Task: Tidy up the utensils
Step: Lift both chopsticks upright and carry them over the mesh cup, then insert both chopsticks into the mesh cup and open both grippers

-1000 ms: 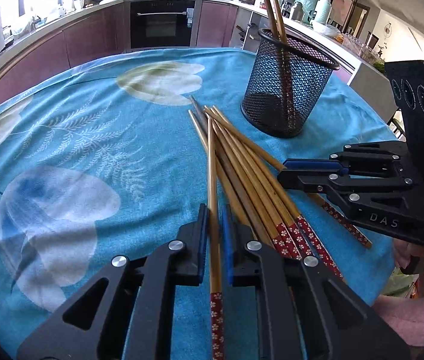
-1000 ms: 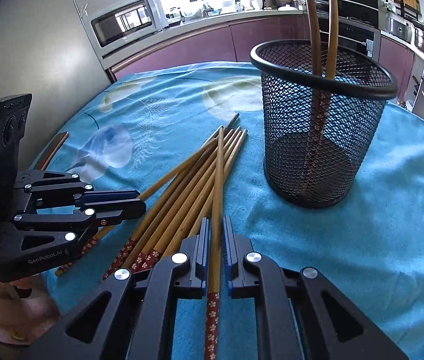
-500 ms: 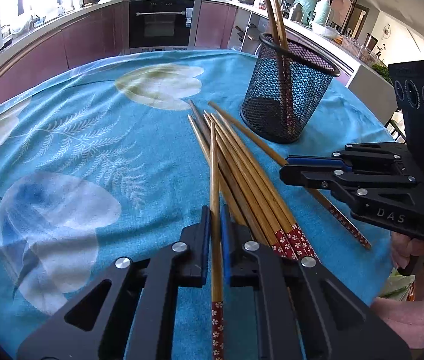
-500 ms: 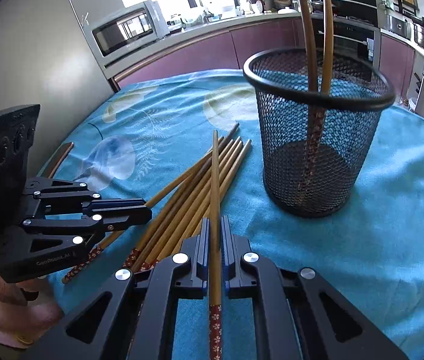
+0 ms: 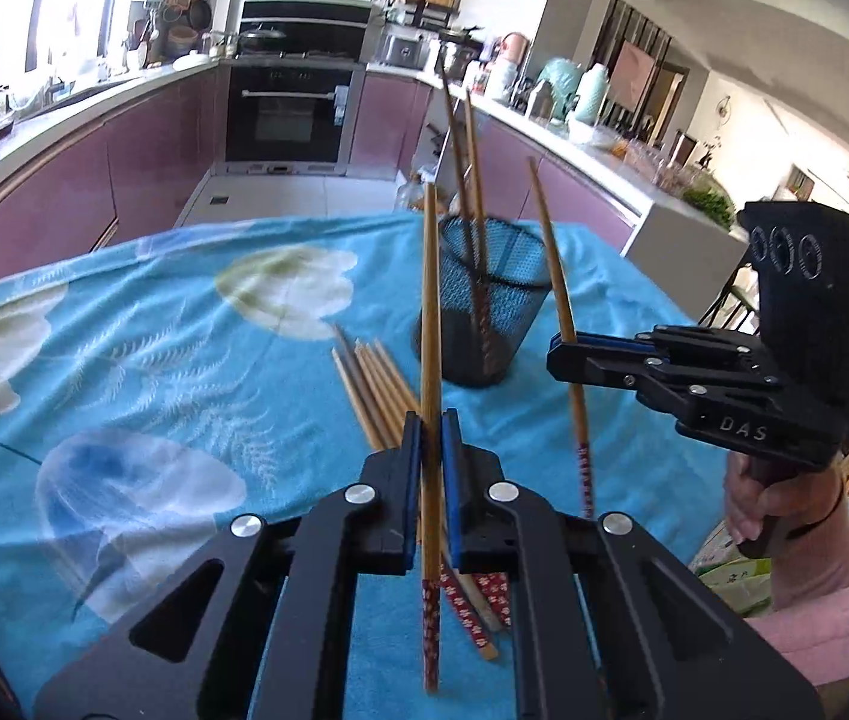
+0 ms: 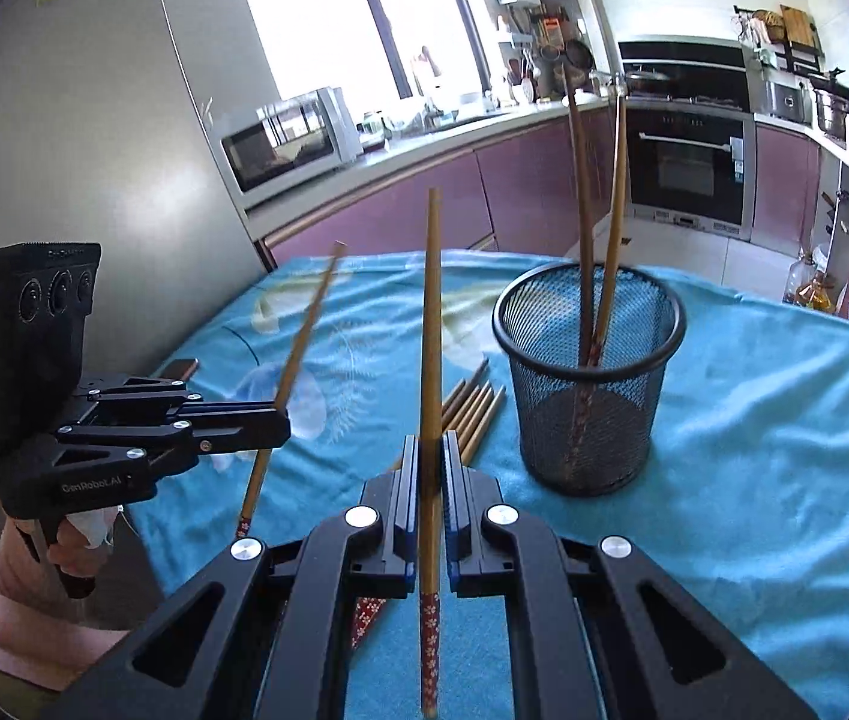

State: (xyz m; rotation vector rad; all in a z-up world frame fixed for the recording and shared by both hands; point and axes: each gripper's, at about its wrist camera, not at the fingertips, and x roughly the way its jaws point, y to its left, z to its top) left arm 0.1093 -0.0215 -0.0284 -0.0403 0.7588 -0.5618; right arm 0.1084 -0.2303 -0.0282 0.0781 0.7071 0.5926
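Chopsticks (image 5: pixel 431 324) upright, clear of holder (image 5: pixel 487 306) rim

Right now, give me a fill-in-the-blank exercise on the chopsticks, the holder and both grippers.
1. Each gripper, left and right, is shut on ____ chopstick.
2. The mesh holder already contains ____ chopsticks.
3. The remaining chopsticks lie on a ____ tablecloth.
4. The holder stands ____ on the table.

Missing words: one; two; blue; upright
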